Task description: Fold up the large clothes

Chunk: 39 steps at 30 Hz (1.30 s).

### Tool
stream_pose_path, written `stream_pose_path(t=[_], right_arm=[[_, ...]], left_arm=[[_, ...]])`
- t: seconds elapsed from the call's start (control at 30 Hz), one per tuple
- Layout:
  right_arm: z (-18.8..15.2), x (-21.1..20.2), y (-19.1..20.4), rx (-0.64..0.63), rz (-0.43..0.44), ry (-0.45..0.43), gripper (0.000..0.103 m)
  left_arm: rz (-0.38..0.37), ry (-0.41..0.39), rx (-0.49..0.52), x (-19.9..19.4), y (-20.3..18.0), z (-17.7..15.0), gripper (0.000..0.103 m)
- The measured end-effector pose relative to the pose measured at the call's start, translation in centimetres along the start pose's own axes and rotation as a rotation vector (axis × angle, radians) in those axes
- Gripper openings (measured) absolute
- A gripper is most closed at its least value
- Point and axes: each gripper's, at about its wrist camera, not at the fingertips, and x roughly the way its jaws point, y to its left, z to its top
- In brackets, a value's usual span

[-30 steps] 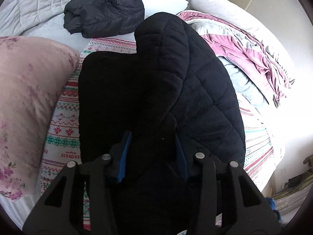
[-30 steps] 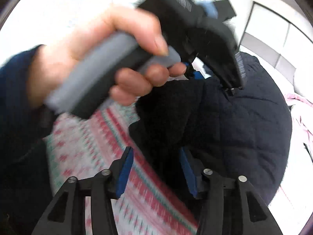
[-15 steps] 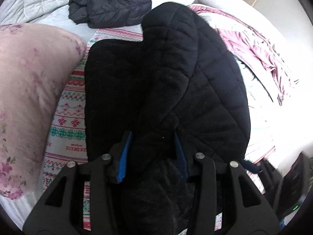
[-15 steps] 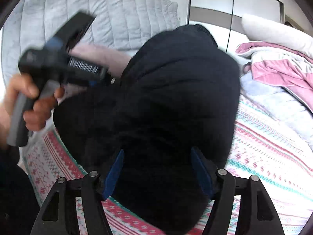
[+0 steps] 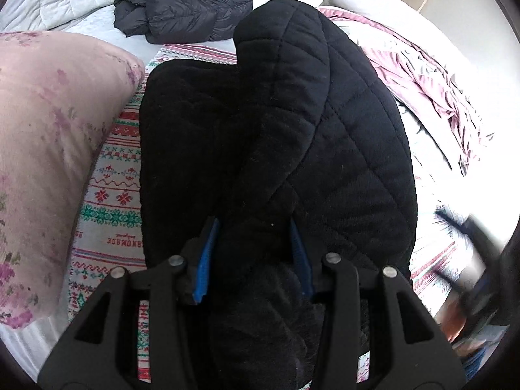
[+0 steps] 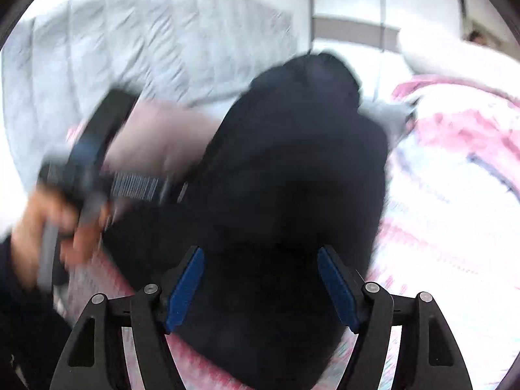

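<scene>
A black quilted jacket [image 5: 292,136] lies folded on a patterned red, green and white blanket [image 5: 110,195] on the bed. My left gripper [image 5: 253,253] is shut on a thick fold of the jacket's near edge. In the blurred right wrist view the jacket [image 6: 292,178] fills the middle, and my right gripper [image 6: 260,279] is open wide just above its near part, holding nothing. The left gripper, held in a hand [image 6: 48,227], shows at the left of that view.
A pink floral pillow [image 5: 48,146] lies left of the jacket. A second folded dark puffer jacket [image 5: 185,3] sits at the back. A pink and white crumpled duvet [image 5: 422,74] lies to the right, and a grey quilted headboard [image 6: 146,48] stands behind.
My right gripper let go of the jacket, opened wide and swung out to the right. My left gripper keeps its hold on the fold and has barely moved.
</scene>
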Motion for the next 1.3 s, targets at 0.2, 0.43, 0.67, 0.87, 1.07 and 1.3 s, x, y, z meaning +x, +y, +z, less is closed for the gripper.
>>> stream_pose_path(t=[0.2, 0.43, 0.67, 0.87, 1.07, 1.3], right_arm=[[8.0, 6.7, -3.0, 0.063, -0.006, 0.139, 0.075], [8.3, 17.3, -0.4, -0.079, -0.118, 0.35, 0.081], [8.5, 21.9, -0.4, -0.055, -0.071, 0.455, 0.081], [8.4, 21.7, -0.8, -0.03, -0.031, 0.42, 0.082], [7.9, 19.2, -0.8, -0.018, -0.045, 0.314, 0.082], [8.7, 14.3, -1.8, 0.013, 0.023, 0.221, 0.082]], left_arm=[[0.004, 0.005, 0.003, 0.1, -0.3, 0.1, 0.047], [0.054, 0.007, 0.003, 0.1, 0.2, 0.4, 0.046], [0.008, 0.011, -0.081, -0.8, 2.2, 2.6, 0.046], [0.013, -0.044, -0.099, -1.1, 2.6, 4.2, 0.046], [0.107, 0.015, -0.06, 1.9, 1.7, 3.4, 0.052], [0.188, -0.024, 0.037, 1.7, 0.6, 2.5, 0.06]])
